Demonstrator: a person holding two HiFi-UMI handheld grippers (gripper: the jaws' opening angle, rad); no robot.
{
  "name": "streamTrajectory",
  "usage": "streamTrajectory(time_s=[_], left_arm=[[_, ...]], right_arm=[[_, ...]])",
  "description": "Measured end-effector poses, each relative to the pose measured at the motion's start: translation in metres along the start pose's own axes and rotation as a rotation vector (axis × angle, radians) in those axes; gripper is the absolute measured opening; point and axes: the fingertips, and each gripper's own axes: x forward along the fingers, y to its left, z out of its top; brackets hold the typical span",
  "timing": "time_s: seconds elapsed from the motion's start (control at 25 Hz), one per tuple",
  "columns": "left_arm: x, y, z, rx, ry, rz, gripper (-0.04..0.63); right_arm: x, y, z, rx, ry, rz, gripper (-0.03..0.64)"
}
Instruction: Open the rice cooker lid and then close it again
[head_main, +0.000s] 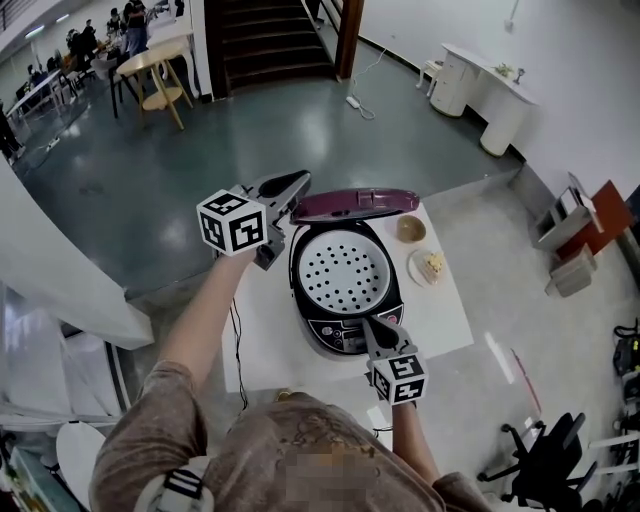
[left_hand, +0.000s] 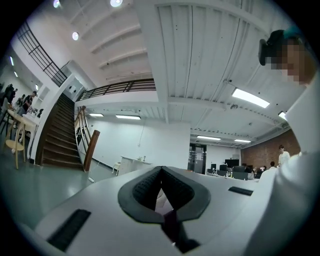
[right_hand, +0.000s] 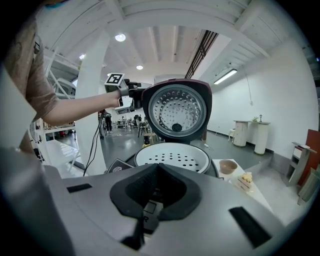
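Well, lid (head_main: 355, 203) stood upright — left gripper (head_main: 298, 182) clenched at its left edge, right gripper (head_main: 369, 323) clenched empty at rice cooker (head_main: 318, 330) front.

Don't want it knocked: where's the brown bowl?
In the head view, the bowl sits on the table's far right corner, beside the raised lid and just beyond the small plate.
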Motion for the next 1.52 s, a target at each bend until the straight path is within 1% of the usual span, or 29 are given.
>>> streamTrajectory(time_s=[0.12, 0.2, 0.28, 0.48, 0.72, 0.84, 0.92, 1.04, 1.16, 1.24, 1.32, 1.52], left_arm=[[0.003, 0.011, 0.010, 0.003, -0.035, 0.001, 0.020], [0.008, 0.017, 0.016, 0.020, -0.045, -0.022, 0.020], [0.013, 0.023, 0.020, 0.017, -0.052, -0.048, 0.020], [0.018, 0.043, 0.029, -0.027, -0.101, -0.069, 0.020], [0.026, 0.074, 0.035, -0.092, -0.155, -0.044, 0.020], [0.033, 0.083, 0.032, -0.156, -0.155, -0.080, 0.020], [0.037, 0.089, 0.029, -0.181, -0.146, -0.084, 0.020], [0.038, 0.098, 0.025, -0.178, -0.132, -0.055, 0.020], [0.038, 0.098, 0.022, -0.176, -0.134, -0.054, 0.020], [0.037, 0.100, 0.023, -0.157, -0.135, -0.038, 0.020], [0.033, 0.101, 0.025, -0.135, -0.144, -0.020, 0.020], [0.022, 0.104, 0.037, -0.107, -0.185, -0.002, 0.020]], right_arm=[[0.001, -0.001, 0.000, -0.004, 0.001, 0.000, 0.005], [0.001, -0.001, -0.001, -0.004, 0.002, 0.001, 0.005], [0.001, -0.001, -0.001, -0.001, 0.001, 0.001, 0.005], [0.000, 0.000, 0.001, -0.001, -0.002, 0.001, 0.005], [0.001, -0.001, 0.002, -0.005, -0.004, 0.001, 0.005], [0.000, -0.001, 0.000, -0.009, -0.006, 0.001, 0.005], [0.000, 0.000, -0.001, -0.013, -0.006, 0.004, 0.005], [0.000, 0.001, -0.001, -0.015, -0.004, 0.010, 0.005], [0.000, 0.000, -0.002, -0.017, -0.002, 0.010, 0.005], [0.000, 0.000, -0.002, -0.018, -0.004, 0.008, 0.005], [0.000, 0.000, -0.002, -0.017, -0.005, 0.010, 0.005], [0.001, -0.001, -0.002, -0.007, 0.000, 0.020, 0.005]])
